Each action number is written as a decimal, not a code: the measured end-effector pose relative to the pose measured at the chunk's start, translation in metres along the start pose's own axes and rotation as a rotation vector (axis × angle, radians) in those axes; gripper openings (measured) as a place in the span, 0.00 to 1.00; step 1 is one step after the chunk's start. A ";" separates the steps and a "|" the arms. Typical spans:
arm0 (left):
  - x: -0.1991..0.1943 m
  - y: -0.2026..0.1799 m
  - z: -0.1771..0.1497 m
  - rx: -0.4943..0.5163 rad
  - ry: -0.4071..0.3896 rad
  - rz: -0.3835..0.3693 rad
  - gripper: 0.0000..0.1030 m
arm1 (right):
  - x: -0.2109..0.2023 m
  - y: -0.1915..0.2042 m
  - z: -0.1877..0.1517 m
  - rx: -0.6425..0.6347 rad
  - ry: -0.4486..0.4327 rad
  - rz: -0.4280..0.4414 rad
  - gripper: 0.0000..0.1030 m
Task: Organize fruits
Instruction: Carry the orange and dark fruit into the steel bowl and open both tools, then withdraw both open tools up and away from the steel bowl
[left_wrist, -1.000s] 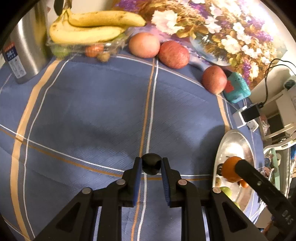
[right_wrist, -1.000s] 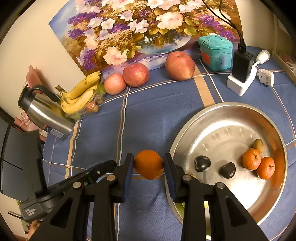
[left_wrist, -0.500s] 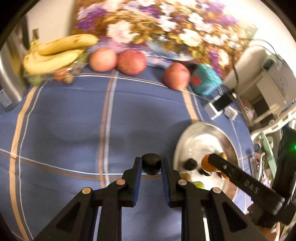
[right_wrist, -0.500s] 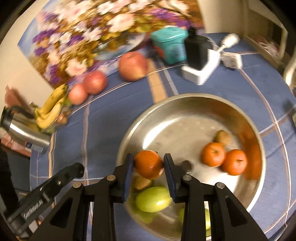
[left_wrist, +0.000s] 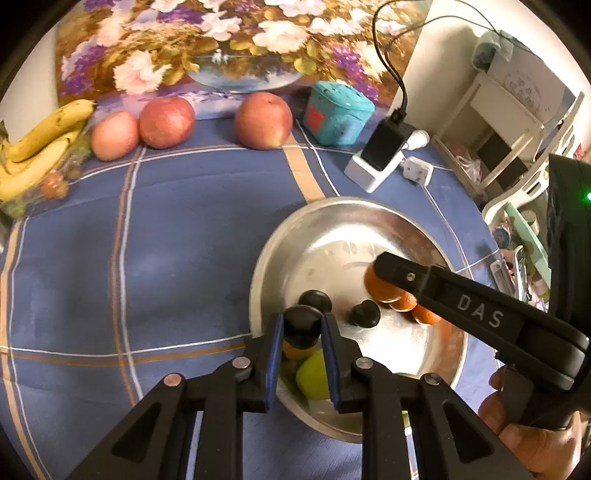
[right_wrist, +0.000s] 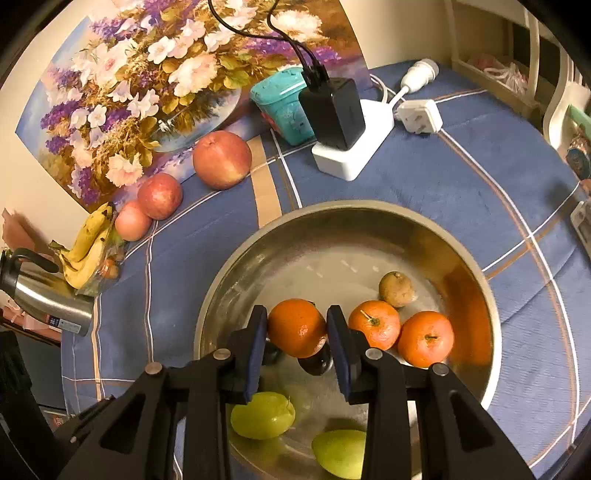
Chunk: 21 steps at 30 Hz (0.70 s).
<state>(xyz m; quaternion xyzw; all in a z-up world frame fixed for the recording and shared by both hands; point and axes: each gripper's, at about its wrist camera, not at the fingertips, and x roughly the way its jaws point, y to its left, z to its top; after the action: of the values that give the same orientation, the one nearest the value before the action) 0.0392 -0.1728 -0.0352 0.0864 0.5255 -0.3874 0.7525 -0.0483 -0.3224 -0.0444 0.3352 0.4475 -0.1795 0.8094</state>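
My left gripper (left_wrist: 302, 328) is shut on a small black fruit (left_wrist: 301, 324) and holds it above the near-left rim of the steel bowl (left_wrist: 273, 247). My right gripper (right_wrist: 297, 330) is shut on an orange (right_wrist: 296, 326) over the inside of the bowl (right_wrist: 491, 295); it shows in the left wrist view too (left_wrist: 382, 284). In the bowl lie two more oranges (right_wrist: 373, 323), a small brown fruit (right_wrist: 397, 289), two black fruits (left_wrist: 365, 313) and green fruits (right_wrist: 263, 415).
Three apples (left_wrist: 263, 120) and a bunch of bananas (left_wrist: 40, 144) lie at the back of the blue checked cloth by the flower painting. A teal box (left_wrist: 338, 112), a charger on a white power strip (left_wrist: 382, 151) and a steel kettle (right_wrist: 40, 295) stand around.
Both grippers moved right, over the bowl. The orange went from beside the bowl's left rim to above its floor. The black fruit went from over the cloth to the bowl's rim.
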 end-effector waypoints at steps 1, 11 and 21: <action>0.003 0.000 0.000 -0.002 0.004 -0.001 0.22 | 0.002 -0.001 0.000 0.006 0.003 0.000 0.34; 0.007 0.003 0.002 0.000 -0.021 -0.002 0.22 | 0.013 -0.005 -0.001 0.018 0.001 0.008 0.34; 0.012 0.002 0.002 0.007 -0.013 0.011 0.22 | 0.012 -0.004 0.000 0.014 -0.005 0.006 0.34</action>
<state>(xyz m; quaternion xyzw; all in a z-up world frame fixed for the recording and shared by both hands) 0.0442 -0.1785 -0.0451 0.0892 0.5186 -0.3859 0.7578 -0.0444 -0.3251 -0.0562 0.3418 0.4432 -0.1811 0.8087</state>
